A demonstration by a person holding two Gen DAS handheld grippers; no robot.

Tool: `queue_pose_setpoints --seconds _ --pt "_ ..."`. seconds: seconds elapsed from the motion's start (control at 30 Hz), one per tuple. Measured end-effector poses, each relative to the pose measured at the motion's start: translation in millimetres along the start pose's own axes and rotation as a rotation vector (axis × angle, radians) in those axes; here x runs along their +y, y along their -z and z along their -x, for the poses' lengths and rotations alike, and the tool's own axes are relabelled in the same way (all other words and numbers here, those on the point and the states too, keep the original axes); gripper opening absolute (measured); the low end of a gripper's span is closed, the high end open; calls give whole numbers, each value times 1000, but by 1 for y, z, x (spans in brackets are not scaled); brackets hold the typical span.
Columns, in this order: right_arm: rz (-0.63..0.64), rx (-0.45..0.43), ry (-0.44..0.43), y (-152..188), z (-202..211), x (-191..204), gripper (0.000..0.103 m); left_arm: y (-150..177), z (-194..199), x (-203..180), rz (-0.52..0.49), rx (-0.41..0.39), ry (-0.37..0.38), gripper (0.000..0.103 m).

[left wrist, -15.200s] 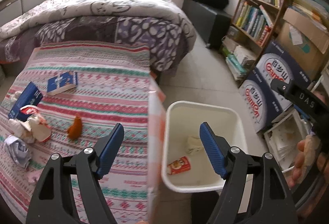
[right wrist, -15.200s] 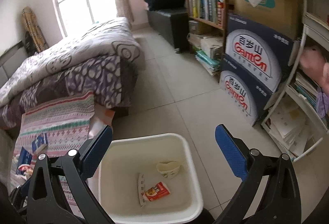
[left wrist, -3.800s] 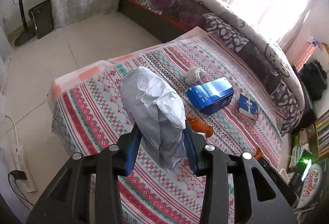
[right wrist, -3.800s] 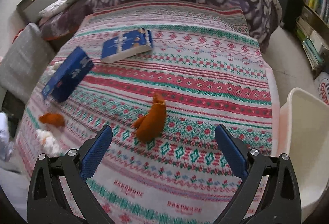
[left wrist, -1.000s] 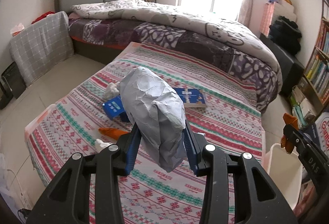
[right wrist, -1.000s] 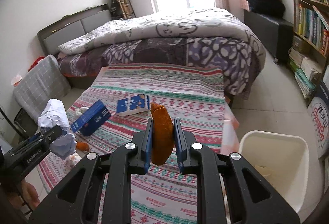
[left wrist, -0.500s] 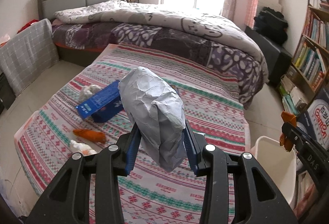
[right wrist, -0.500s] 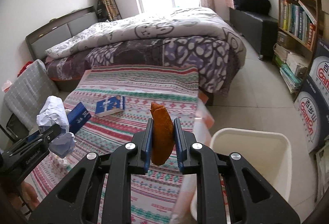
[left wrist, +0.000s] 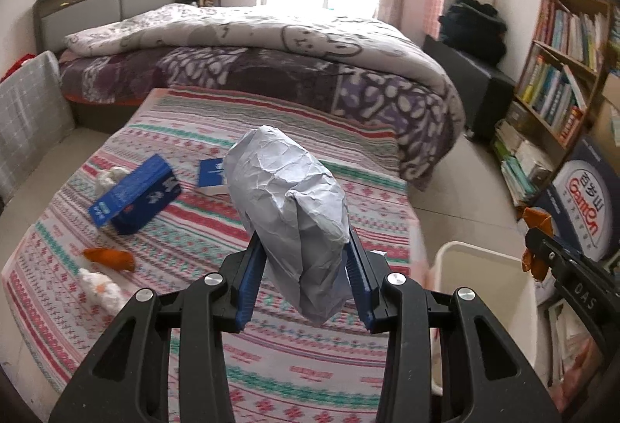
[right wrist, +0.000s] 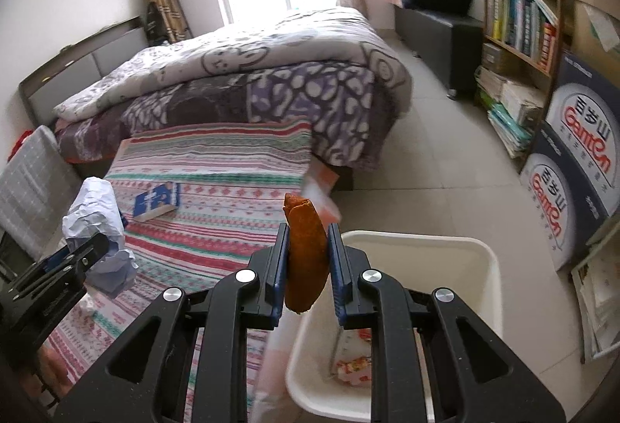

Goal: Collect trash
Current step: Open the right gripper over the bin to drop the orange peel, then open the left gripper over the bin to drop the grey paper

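Crumpled grey paper [left wrist: 288, 206] sits clamped in my left hand-held gripper [left wrist: 302, 287]; my right hand-held gripper [right wrist: 308, 277] grips orange peel [right wrist: 304, 252], white bin [right wrist: 426, 252] lower right.

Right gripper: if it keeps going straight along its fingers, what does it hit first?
Probably the white bin: the right gripper, shut on the orange peel, points down at the bin's near-left rim and interior. The striped cloth's edge sits just left, so depth leaves some doubt.
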State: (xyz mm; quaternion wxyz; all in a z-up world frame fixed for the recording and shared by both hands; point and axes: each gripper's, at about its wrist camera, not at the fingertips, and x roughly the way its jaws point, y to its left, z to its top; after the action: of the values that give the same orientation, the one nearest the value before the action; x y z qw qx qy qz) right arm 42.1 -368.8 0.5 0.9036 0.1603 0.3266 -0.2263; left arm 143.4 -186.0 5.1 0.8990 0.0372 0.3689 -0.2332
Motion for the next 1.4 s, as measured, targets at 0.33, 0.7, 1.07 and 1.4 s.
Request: queue_pose_setpoints --seconds 0.33,0.7,1.07,1.4 --pt "-63 36 74 3 -2 -45 19 6 -7 -48 -76 13 71 41" --pt "-149 48 143 7 6 -91 22 19 -15 -100 -152 42 161 41" --pt "-299 22 285 13 18 -142 86 31 -24 -139 -191 85 237 41" --pt "-407 32 329 19 23 -177 94 44 -29 -160 -222 126 314 55"
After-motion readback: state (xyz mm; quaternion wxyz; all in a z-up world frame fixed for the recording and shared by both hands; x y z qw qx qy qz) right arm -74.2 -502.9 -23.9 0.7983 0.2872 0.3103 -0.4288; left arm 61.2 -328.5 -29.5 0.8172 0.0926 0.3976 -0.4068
